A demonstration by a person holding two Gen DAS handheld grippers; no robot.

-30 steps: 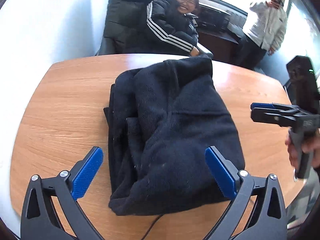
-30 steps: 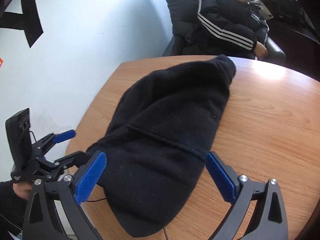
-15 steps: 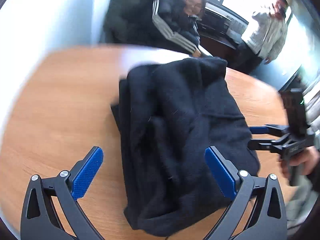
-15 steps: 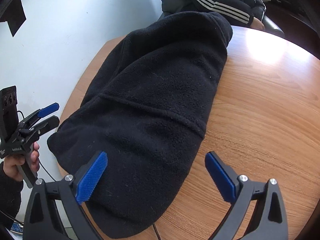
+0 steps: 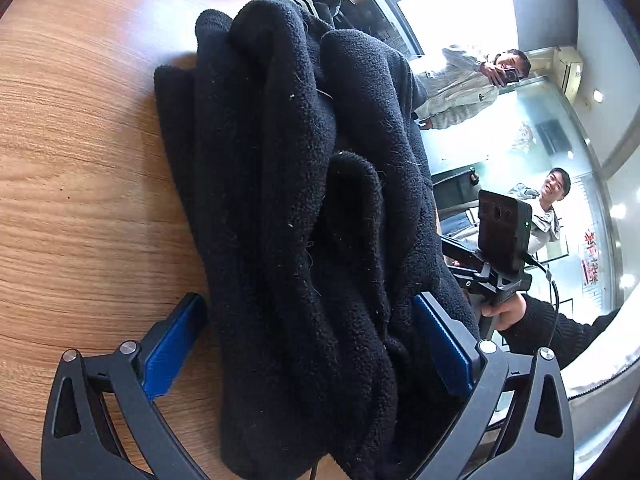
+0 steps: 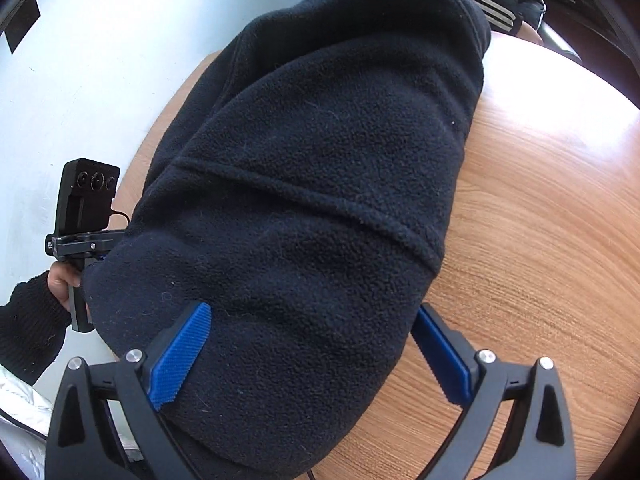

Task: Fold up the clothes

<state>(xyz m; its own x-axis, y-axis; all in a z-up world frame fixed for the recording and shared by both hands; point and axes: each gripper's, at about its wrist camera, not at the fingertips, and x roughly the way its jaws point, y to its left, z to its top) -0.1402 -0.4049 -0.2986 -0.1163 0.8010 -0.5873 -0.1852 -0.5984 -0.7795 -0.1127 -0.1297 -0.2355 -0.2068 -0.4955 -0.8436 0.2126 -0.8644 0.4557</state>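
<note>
In the left wrist view, our left gripper [image 5: 308, 344] stands with its two blue pads wide apart, and the near end of the black fleece garment [image 5: 304, 184] fills the gap between them, from 6 o'clock up to 12 o'clock in the picture. The jaws are spread around the bundle and do not press it; we judge that they are placed so, on both sides of the thick end, to be ready to squeeze or lift it for one more fold. The garment lies on the wooden table [image 5: 80, 160], which shows bare at 9 o'clock. It looks thick and soft, gathered in several rounded rolls side by side, with small light lint on the pile. At 3 o'clock our right gripper [image 5: 460, 254] reaches toward the cloth edge, but its tips are hidden behind the fleece, so there we cannot tell how they stand. In the right wrist view, the right gripper [image 6: 310, 354] is also spread wide, its pads on both sides of the near end of the garment [image 6: 320, 184], not closed on it. From this side the fleece shows one smooth, domed surface with a seam across it, running from 6 o'clock toward 12 o'clock, and the table [image 6: 540, 220] shows at 3 o'clock. The folding seems to us nearly finished.
</note>
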